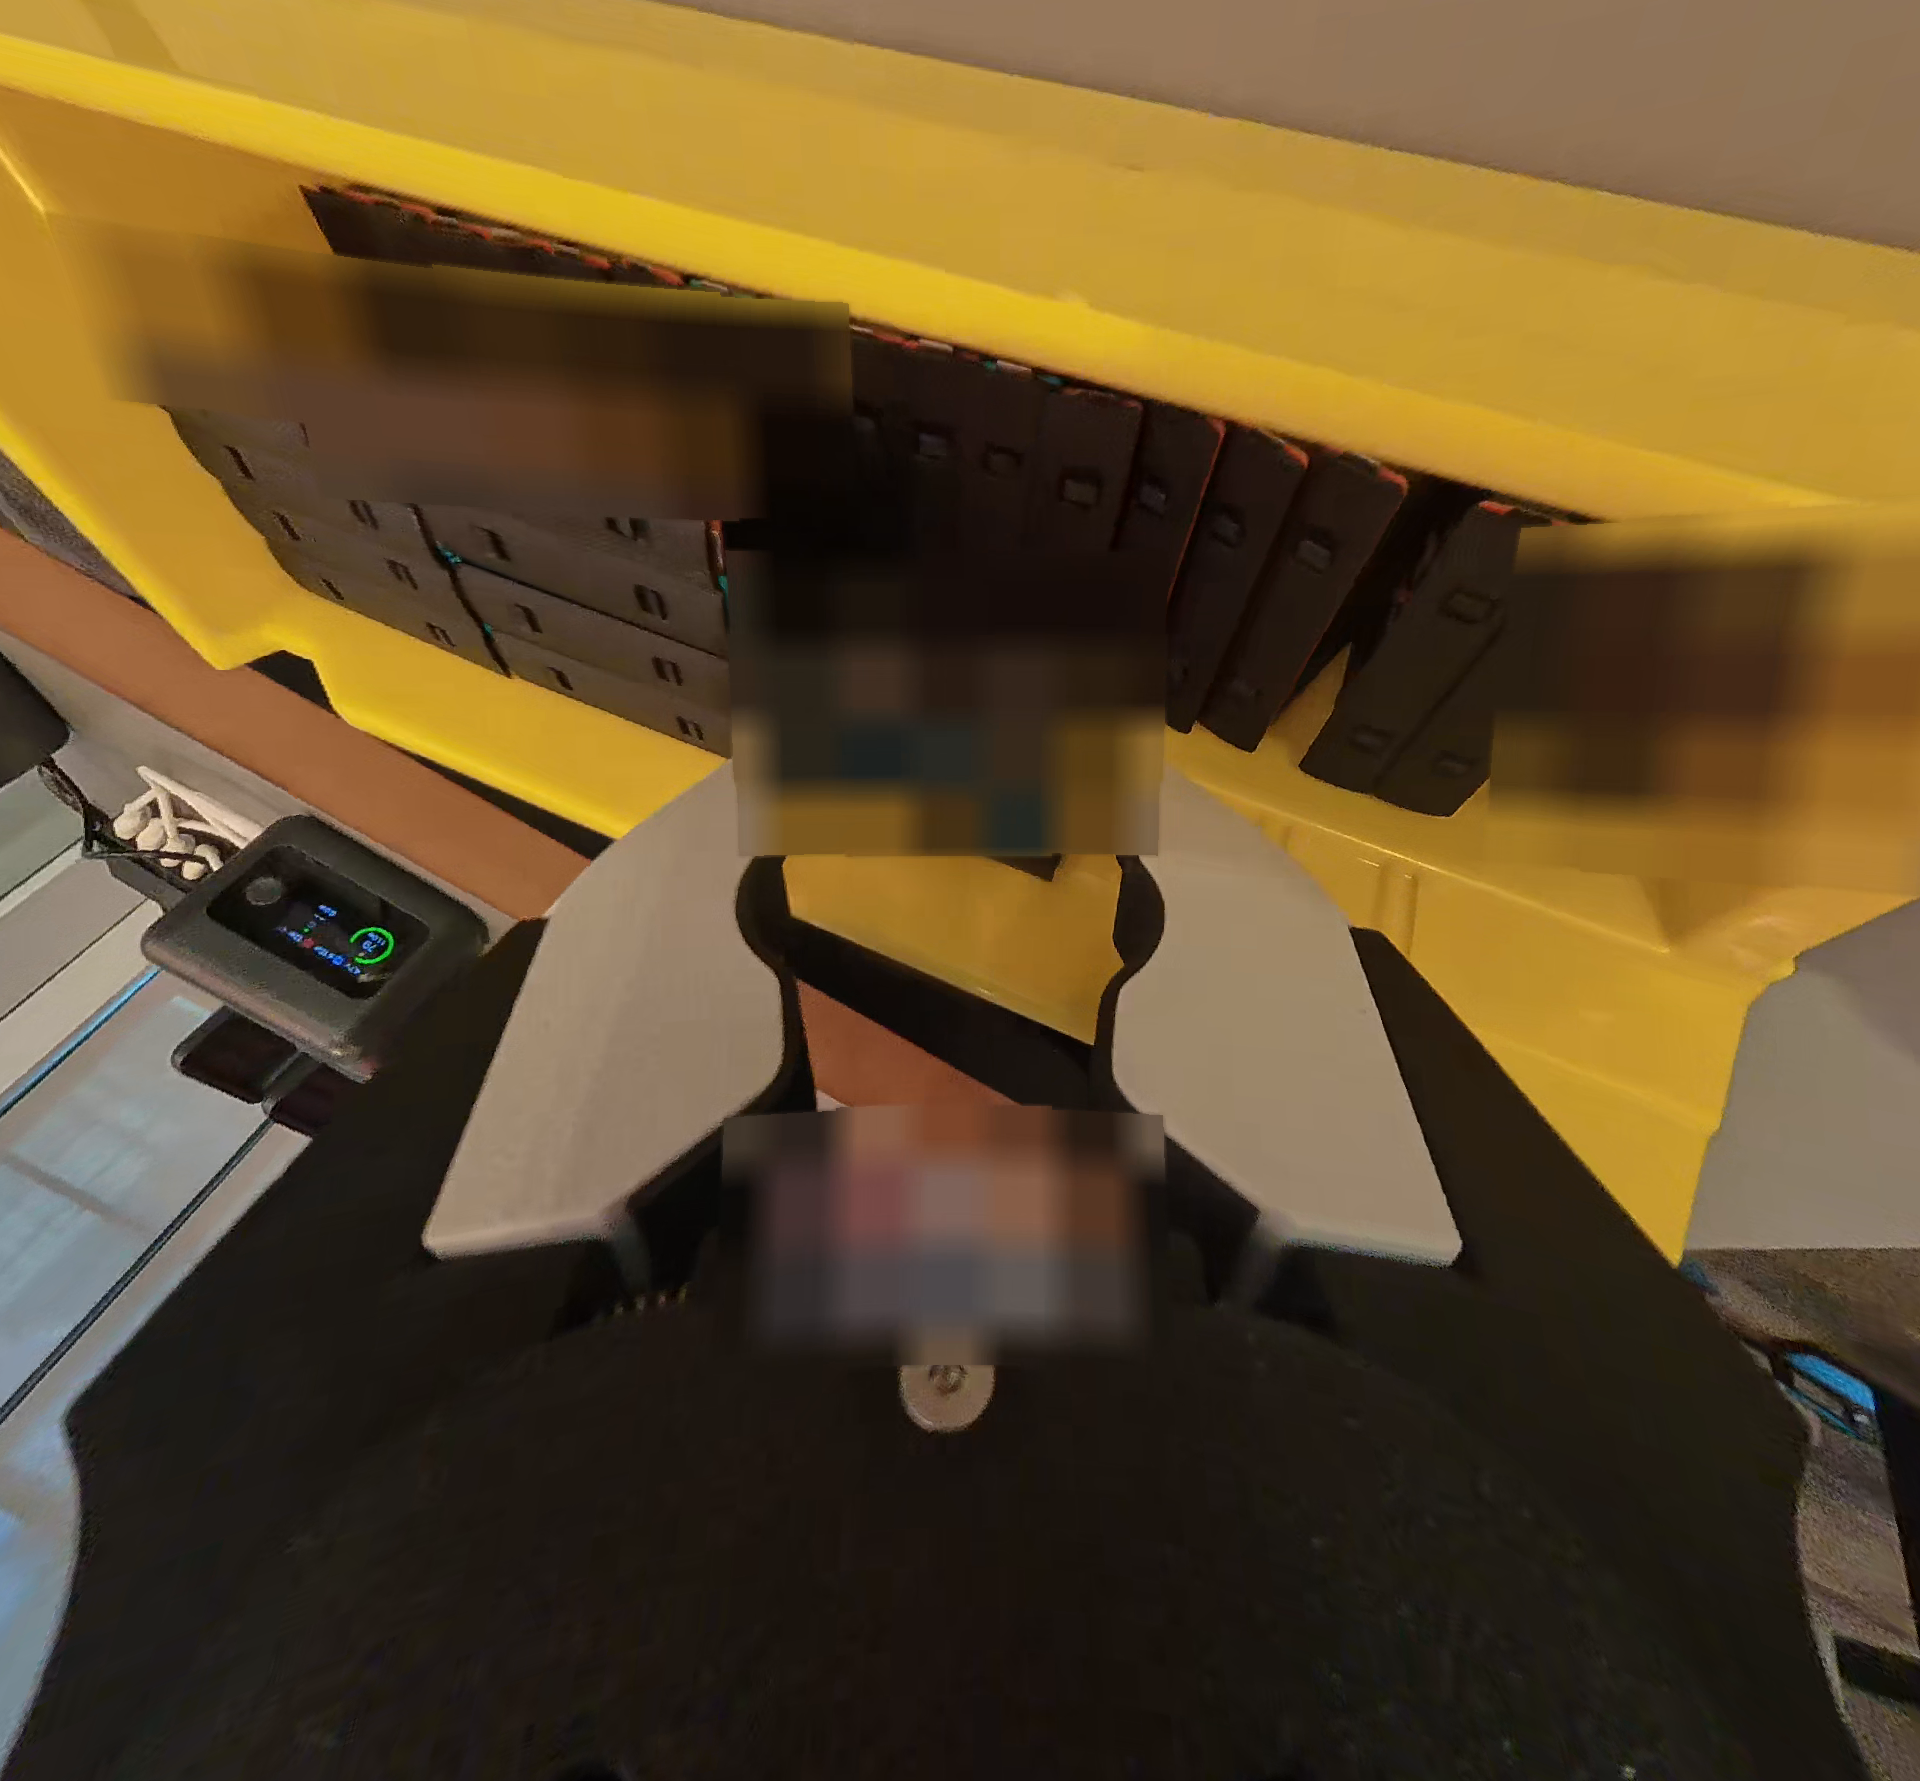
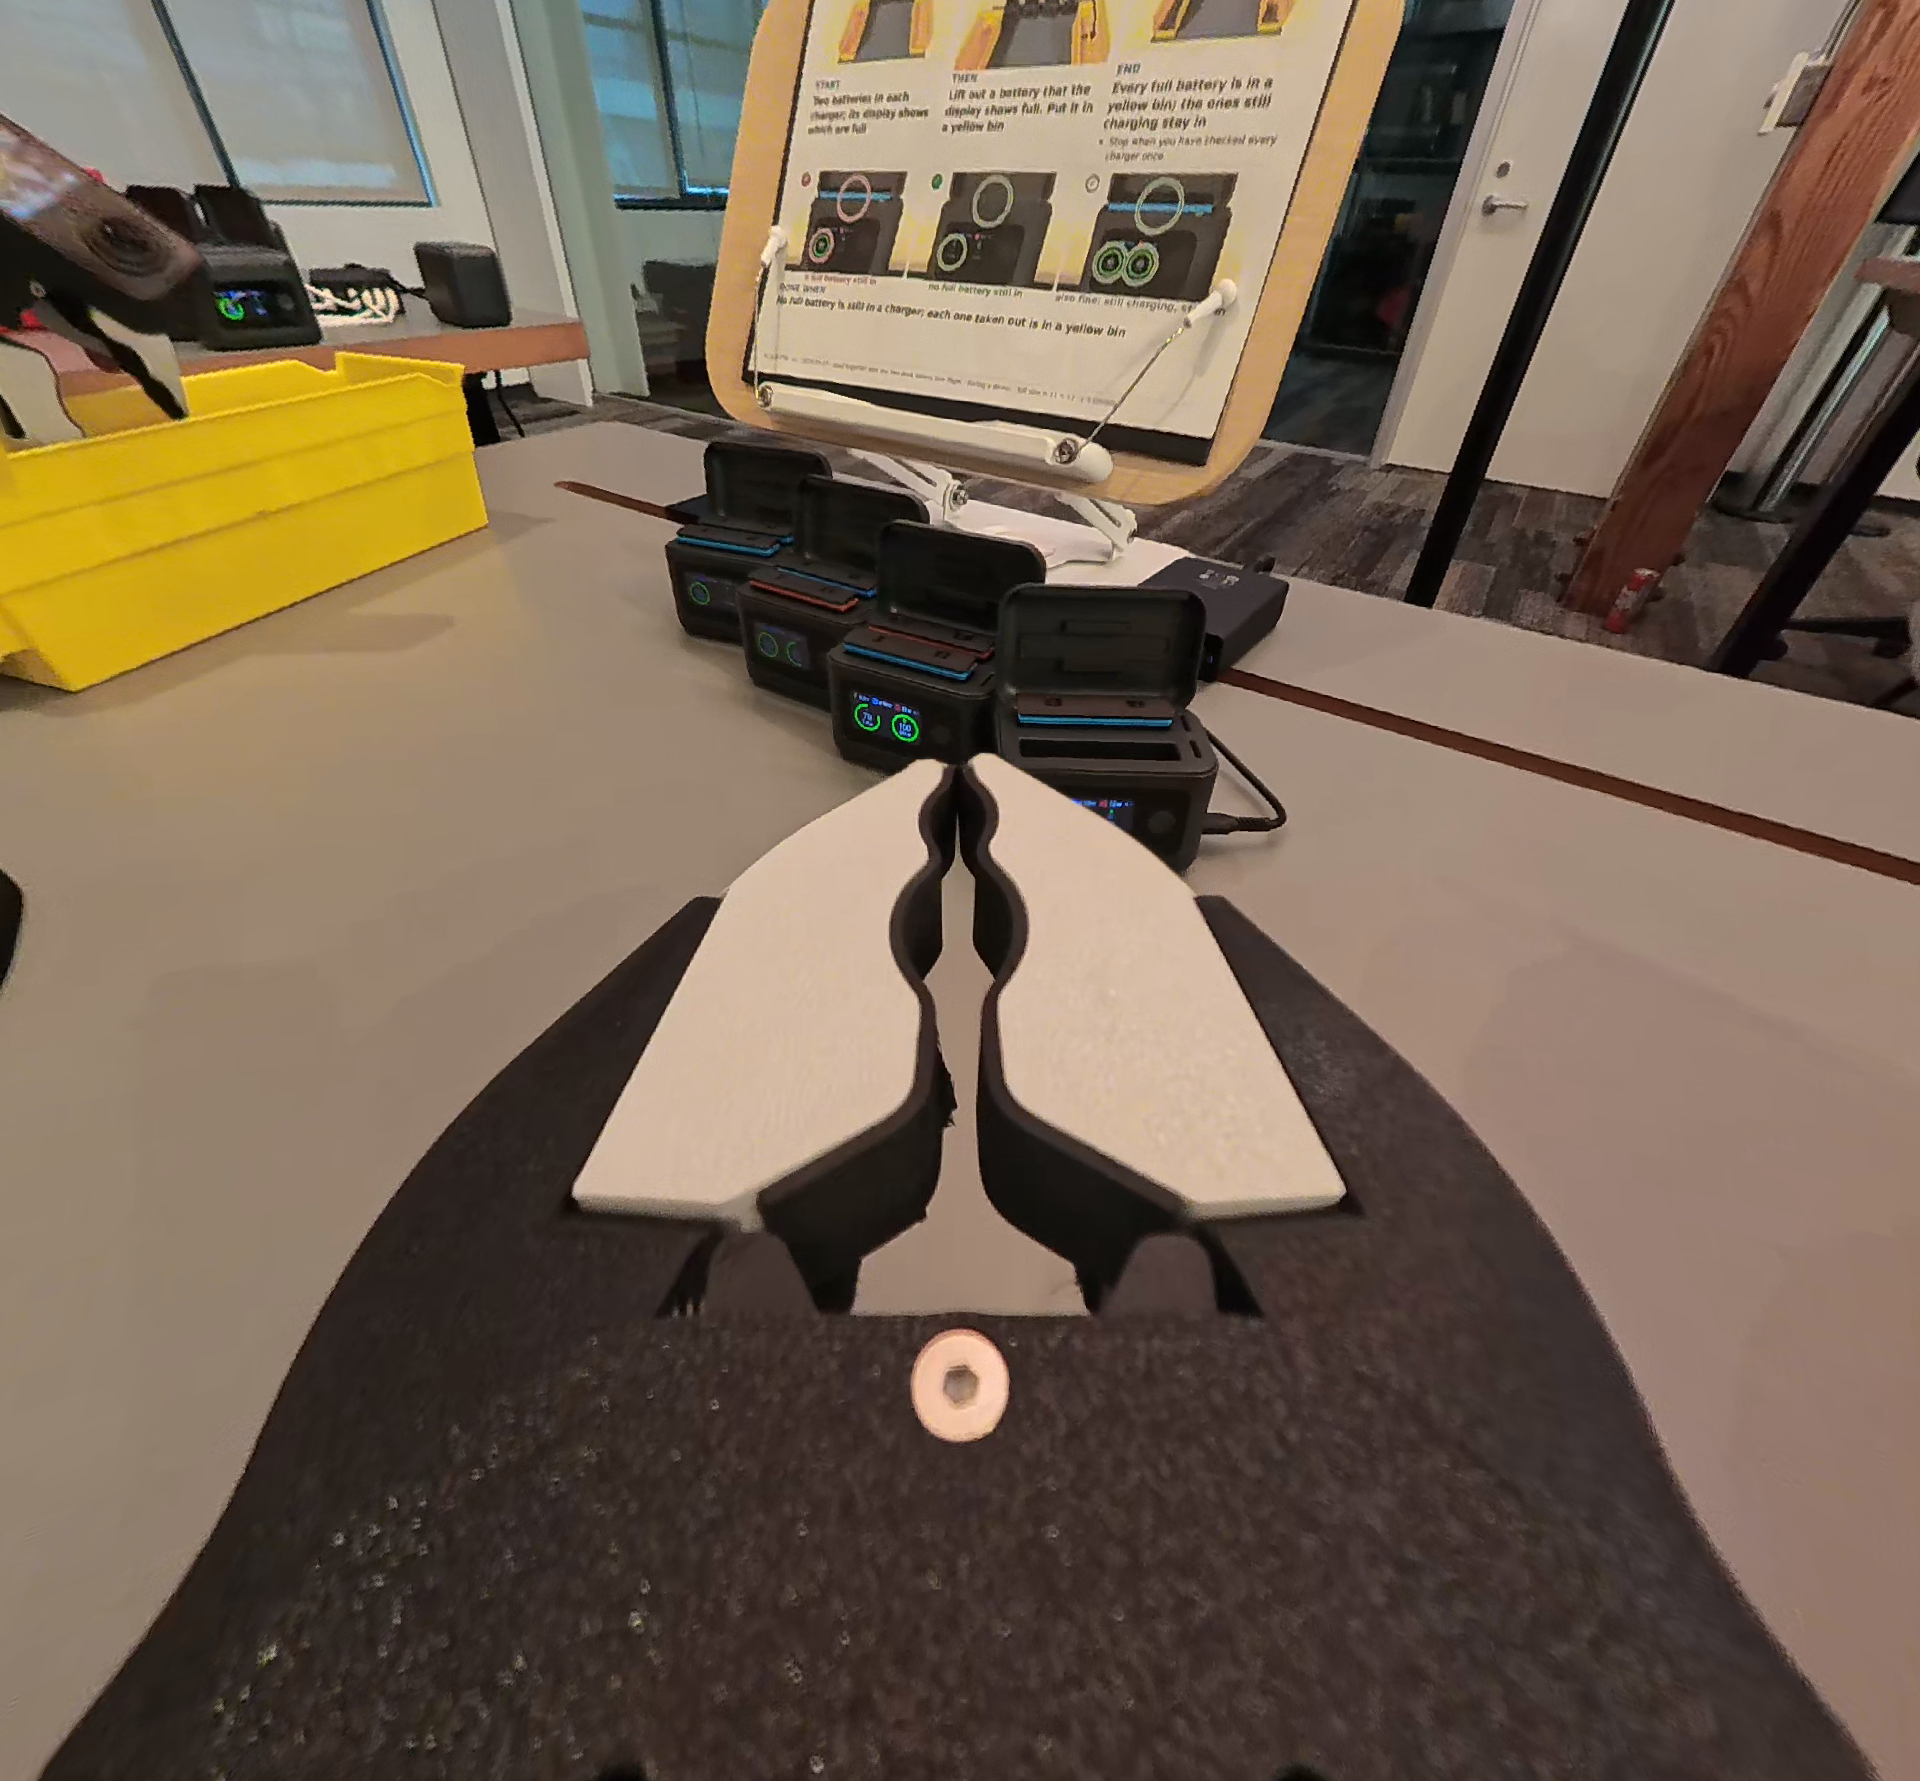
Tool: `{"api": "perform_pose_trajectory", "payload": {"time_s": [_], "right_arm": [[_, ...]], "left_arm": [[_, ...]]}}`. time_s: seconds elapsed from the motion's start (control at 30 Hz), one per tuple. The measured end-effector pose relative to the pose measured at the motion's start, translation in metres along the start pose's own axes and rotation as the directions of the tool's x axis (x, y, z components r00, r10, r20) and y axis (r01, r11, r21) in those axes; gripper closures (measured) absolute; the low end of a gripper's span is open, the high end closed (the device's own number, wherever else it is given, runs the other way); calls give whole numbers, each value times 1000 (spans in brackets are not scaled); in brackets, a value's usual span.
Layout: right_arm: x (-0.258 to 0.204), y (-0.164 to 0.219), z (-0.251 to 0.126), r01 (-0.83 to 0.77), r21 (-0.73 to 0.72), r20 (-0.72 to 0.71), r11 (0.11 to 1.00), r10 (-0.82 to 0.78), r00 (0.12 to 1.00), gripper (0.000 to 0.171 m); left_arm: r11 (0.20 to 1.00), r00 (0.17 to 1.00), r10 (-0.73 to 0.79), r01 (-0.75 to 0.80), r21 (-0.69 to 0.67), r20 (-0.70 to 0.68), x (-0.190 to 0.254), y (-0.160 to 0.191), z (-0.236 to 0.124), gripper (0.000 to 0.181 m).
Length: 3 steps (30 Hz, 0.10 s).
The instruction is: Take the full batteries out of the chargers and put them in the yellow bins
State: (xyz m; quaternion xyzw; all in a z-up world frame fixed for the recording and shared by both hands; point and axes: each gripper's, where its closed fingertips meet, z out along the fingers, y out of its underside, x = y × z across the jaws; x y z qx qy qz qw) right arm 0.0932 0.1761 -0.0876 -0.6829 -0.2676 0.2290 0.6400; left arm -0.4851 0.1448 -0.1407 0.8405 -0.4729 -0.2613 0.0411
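My left gripper (image 1: 951, 796) hangs over the yellow bin (image 1: 1039, 256), which holds several black batteries (image 1: 1247, 568). Its jaws stand apart, and a mosaic patch hides the space between the tips. It also shows in the right wrist view (image 2: 83, 381) above the bin (image 2: 239, 505). My right gripper (image 2: 958, 770) is shut and empty above the grey table, pointing at a row of open chargers (image 2: 904, 692). The nearest charger (image 2: 1101, 765) holds one blue-edged battery beside an empty slot. The one behind it (image 2: 883, 723) shows two green rings.
An instruction board (image 2: 1039, 173) on a stand rises behind the chargers. A black box (image 2: 1216, 588) and a cable (image 2: 1236, 801) lie right of them. Another charger with a lit display (image 1: 312, 942) sits on a far table beside white cords (image 1: 177, 827). About 60 cm separates my left fingertips from my right.
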Motion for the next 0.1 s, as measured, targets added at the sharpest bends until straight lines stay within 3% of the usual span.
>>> {"api": "perform_pose_trajectory", "payload": {"time_s": [0.1], "right_arm": [[-1,-4,-2,16,15,-6,1000,-16,1000,171]], "left_arm": [[999,1000,5,-5,-37,-10,-1,1,1,119]]}}
